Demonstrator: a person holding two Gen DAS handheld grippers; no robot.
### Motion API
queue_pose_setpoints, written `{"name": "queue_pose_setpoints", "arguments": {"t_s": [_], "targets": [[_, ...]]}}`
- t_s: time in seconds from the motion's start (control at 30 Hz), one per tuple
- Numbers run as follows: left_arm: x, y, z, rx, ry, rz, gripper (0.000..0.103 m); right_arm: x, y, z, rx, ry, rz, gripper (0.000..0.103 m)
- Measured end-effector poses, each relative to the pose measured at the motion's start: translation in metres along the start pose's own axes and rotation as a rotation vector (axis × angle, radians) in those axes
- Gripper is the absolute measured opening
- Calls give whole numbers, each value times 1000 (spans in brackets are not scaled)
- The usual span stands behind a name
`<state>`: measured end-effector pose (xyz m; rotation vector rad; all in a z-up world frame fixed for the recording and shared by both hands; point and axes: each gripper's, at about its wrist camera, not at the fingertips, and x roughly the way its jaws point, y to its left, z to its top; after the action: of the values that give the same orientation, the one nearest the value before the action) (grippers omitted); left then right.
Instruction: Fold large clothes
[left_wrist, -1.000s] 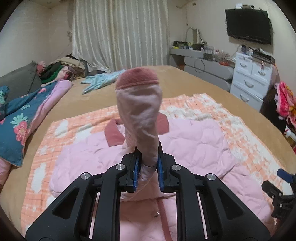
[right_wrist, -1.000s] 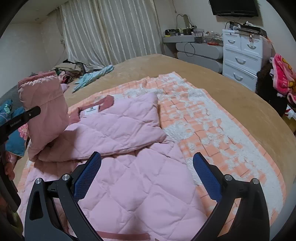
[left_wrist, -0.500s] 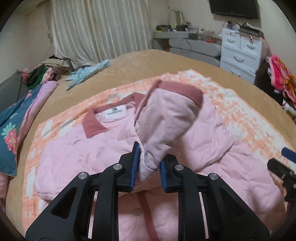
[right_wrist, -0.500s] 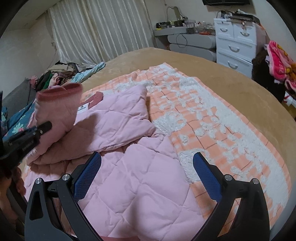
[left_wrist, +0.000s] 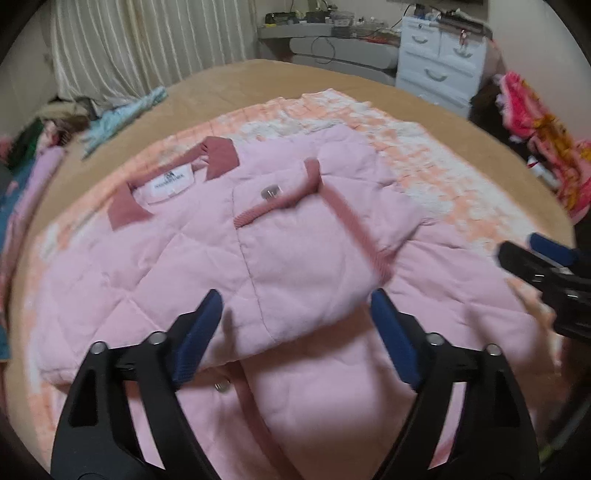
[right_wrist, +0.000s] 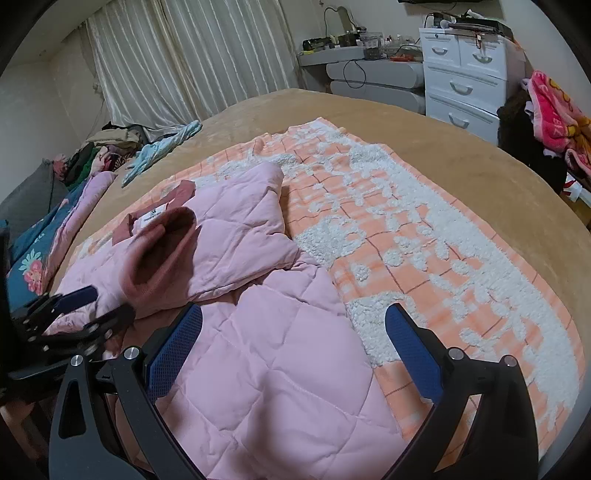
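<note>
A pink quilted jacket (left_wrist: 207, 266) with a dark pink collar lies on an orange and white blanket (left_wrist: 424, 173) on the bed. Its sleeve (left_wrist: 306, 254), with a dark pink cuff, lies folded across the chest. My left gripper (left_wrist: 295, 325) is open and empty just in front of the sleeve. In the right wrist view the jacket (right_wrist: 273, 350) fills the lower left, with the cuff (right_wrist: 162, 251) at the left. My right gripper (right_wrist: 291, 350) is open and empty above the jacket's lower part. The left gripper (right_wrist: 77, 310) shows at the left edge there.
The tan bed (right_wrist: 443, 155) extends beyond the blanket (right_wrist: 424, 236). A light blue garment (right_wrist: 162, 151) and a clothes pile (right_wrist: 99, 151) lie at the far left. A floral quilt (right_wrist: 40, 247) is on the left. White drawers (right_wrist: 469, 74) stand at the back right.
My left gripper lowered the sleeve onto the jacket's chest and opened, letting it go. My right gripper stayed open and shifted a little.
</note>
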<state>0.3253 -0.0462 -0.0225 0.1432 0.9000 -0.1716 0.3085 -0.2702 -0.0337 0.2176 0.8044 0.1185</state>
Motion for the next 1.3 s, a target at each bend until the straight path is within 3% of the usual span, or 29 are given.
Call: {"name": "queue_pose_setpoints", "arguments": {"t_s": [0.1, 0.2, 0.6, 0.73, 0.87, 0.93, 1.0, 1.07, 1.1, 1.3], "targets": [[-16, 9, -3, -23, -15, -34, 87, 2, 4, -1, -2, 12, 12, 99], [-29, 26, -5, -60, -31, -21, 93, 6, 13, -4, -21, 23, 22, 99], [-52, 117, -29, -232, -56, 91, 94, 33, 90, -5, -89, 125, 235, 99], [-57, 139, -34, -271, -68, 117, 94, 52, 100, -1, -79, 180, 236, 99], [-60, 160, -39, -300, -71, 149, 94, 71, 110, 0, -78, 245, 300, 96], [-61, 169, -41, -315, -71, 161, 94, 81, 114, -3, -74, 284, 324, 79], [-61, 179, -41, -336, -72, 170, 94, 86, 117, -5, -79, 288, 323, 70], [-61, 188, -41, -355, -75, 183, 94, 89, 119, -5, -98, 272, 342, 46], [-62, 192, -41, -364, -75, 187, 94, 88, 120, -3, -106, 260, 382, 26], [-65, 203, -36, -381, -87, 207, 94, 31, 143, 34, -315, 0, 415, 21]]}}
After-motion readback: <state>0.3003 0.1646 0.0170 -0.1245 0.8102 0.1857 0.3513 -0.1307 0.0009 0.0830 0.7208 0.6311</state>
